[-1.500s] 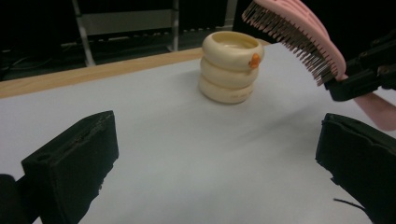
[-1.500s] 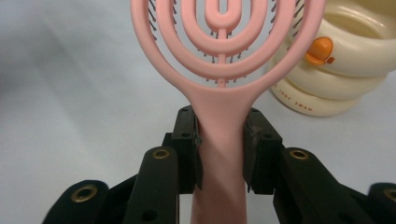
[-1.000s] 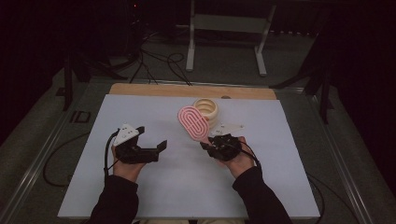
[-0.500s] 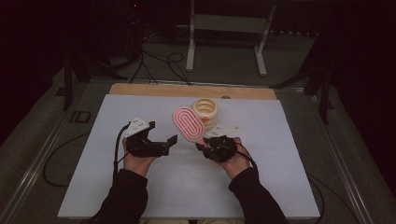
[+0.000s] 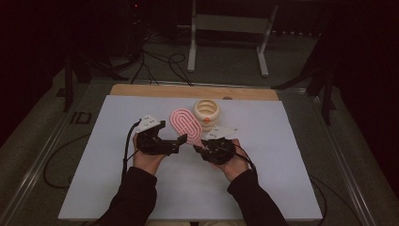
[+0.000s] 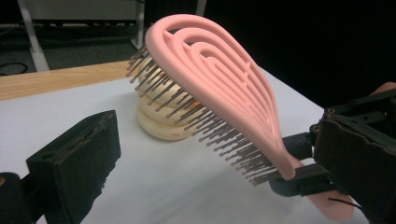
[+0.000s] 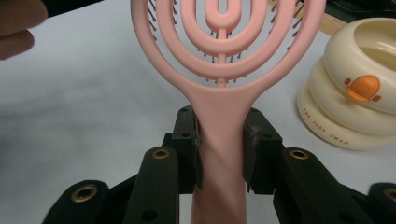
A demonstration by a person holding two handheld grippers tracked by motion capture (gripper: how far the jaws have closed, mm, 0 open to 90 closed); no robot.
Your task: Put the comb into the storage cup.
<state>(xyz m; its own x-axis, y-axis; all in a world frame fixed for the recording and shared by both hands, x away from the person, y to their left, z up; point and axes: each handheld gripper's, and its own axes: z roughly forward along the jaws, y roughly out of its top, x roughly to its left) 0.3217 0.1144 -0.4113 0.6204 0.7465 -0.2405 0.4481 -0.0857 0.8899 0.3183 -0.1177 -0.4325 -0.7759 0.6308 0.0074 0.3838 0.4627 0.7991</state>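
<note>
While the pink hairbrush (image 5: 185,125) is held by its handle in the right claw (image 5: 201,145) at centre frame, its long axis slanting to the upper left, the wide-open left claw (image 5: 181,141) is seen just left of it.

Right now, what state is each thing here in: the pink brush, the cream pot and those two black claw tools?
Pink hairbrush: held by its handle, lifted off the table, tilted, bristles facing away from the person.
Cream ringed container: upright on the white table, top open, untouched.
Right gripper: shut on the hairbrush handle.
Left gripper: open, empty, jaws pointing toward the hairbrush.
</note>
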